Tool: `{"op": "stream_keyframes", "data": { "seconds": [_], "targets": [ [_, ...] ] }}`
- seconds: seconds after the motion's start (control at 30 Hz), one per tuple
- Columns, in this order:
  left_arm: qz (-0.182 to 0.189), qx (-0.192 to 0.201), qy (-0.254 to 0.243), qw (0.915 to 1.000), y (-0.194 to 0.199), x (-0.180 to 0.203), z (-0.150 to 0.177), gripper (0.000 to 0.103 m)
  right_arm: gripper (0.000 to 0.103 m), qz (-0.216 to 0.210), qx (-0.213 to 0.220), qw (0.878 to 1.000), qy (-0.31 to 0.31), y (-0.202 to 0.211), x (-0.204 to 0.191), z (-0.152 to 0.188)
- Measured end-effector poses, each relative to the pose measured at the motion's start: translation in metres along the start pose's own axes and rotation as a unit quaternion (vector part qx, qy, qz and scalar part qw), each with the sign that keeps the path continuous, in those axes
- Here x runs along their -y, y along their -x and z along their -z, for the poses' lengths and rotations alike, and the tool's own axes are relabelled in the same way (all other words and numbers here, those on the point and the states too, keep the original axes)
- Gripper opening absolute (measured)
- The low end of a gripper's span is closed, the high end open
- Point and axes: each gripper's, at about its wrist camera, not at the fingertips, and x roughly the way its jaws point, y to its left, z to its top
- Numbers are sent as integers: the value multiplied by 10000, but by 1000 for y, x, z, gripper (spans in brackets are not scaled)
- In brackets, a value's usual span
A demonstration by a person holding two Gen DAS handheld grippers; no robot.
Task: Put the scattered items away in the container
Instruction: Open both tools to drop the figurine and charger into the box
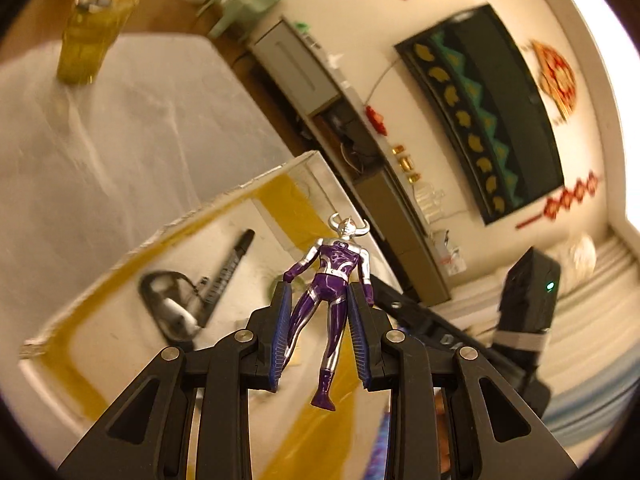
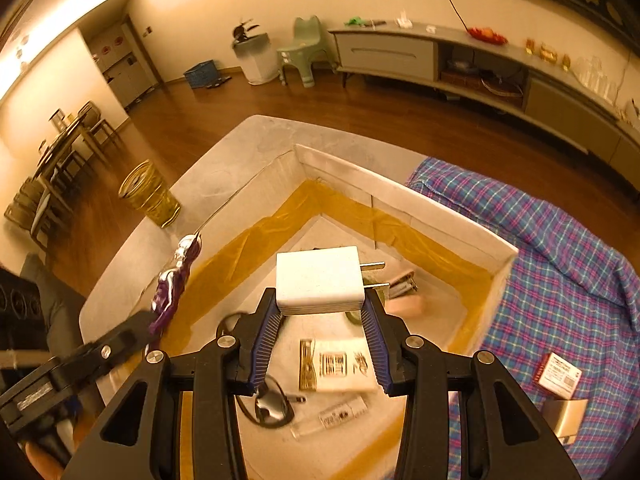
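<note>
With the left gripper [image 1: 320, 312] clamping the toy figure [image 1: 326, 288] and the right gripper [image 2: 322, 334] the charger [image 2: 320, 278], lower both well inside the box [image 2: 404, 196] walls before letting go.

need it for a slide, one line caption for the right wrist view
Right gripper holds a white charger over the box; left gripper brings a purple figure.

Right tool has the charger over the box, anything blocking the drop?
Nothing visible. The white charger hangs in the right tool above the open box; only a flat packet lies below.
</note>
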Motion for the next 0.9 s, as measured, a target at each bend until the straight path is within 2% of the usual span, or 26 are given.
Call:
{"op": "stream_keyframes", "data": {
  "seconds": [0.13,0.3,0.33,0.37,0.43,0.47,0.57,0.8,0.9],
  "targets": [
    [0,-187,468,9987,-23,-3,-8,29,43,34,-183,9998,-124,-20,3,-14],
    [15,-404,629,9972,-45,-11,-8,29,43,229,-397,9989,-21,-44,1,-24],
    [18,-443,628,9970,-49,-11,-8,30,43,259,-425,9988,-15,-48,2,-25],
    [-17,-489,552,9973,-53,-10,-8,38,43,284,-450,9986,-17,-52,2,-26],
    [-103,-505,474,9975,-55,-8,-8,47,44,346,-455,9984,-39,-59,4,-29],
    [-86,-477,487,9976,-54,-9,-9,51,46,368,-426,9984,-74,-62,5,-30],
    [34,-396,403,9984,-43,-10,-12,54,54,371,-329,9984,-283,-59,12,-31],
    [205,-169,559,9981,-5,-25,-9,54,54,296,-212,9989,-292,-20,6,-17],
    [298,-154,340,9989,6,-15,-1,54,54,242,-200,9992,-250,-3,1,-6]
  ]
}}
